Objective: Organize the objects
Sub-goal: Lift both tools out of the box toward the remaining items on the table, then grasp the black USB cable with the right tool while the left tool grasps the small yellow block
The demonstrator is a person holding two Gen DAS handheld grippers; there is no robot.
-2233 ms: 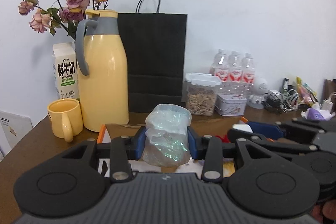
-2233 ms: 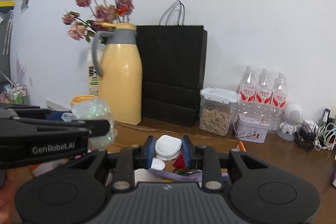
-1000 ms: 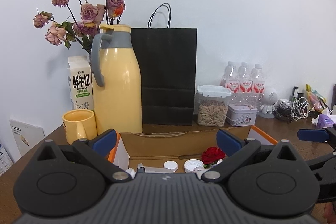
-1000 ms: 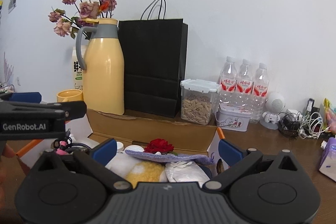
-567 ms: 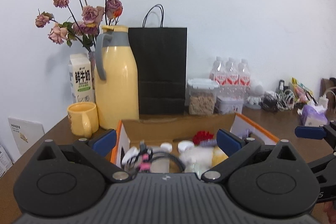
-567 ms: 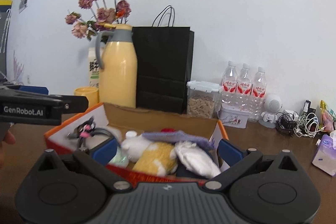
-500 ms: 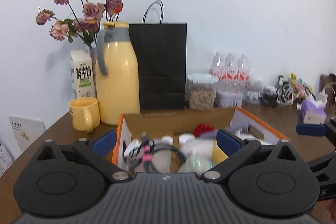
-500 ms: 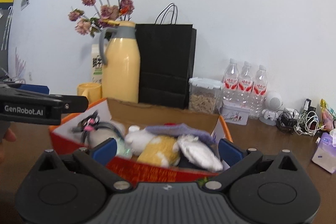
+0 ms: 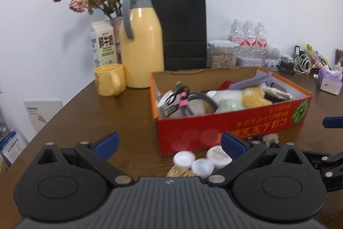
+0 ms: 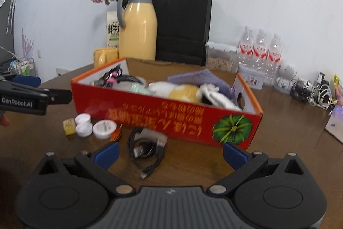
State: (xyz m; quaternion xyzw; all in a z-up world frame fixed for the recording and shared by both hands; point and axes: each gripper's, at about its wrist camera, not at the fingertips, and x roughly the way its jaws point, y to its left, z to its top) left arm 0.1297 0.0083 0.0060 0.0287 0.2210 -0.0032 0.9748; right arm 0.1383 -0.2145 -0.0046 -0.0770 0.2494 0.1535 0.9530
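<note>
A red cardboard box (image 9: 235, 121) (image 10: 163, 111) sits on the brown table, filled with cables, a plush toy, a purple cloth and a crinkly plastic bag. In front of it lie white caps (image 10: 85, 123) (image 9: 184, 158), a small yellow block (image 10: 69, 126), an orange bit and a coiled black cable (image 10: 145, 149). My left gripper (image 9: 169, 143) is open and empty, back from the box's near left corner. My right gripper (image 10: 170, 152) is open and empty, hovering over the cable.
Behind the box stand a yellow thermos (image 9: 141, 44), a yellow mug (image 9: 110, 79), a milk carton (image 9: 103, 44), dried roses, a black paper bag (image 9: 182, 29), a seed jar (image 10: 220, 57) and water bottles (image 10: 259, 50). Tangled chargers (image 10: 313, 93) lie at the right.
The left gripper let go of the crinkly plastic bag, which now lies in the box. Both grippers opened wide and pulled back and up, revealing the box front and the items before it.
</note>
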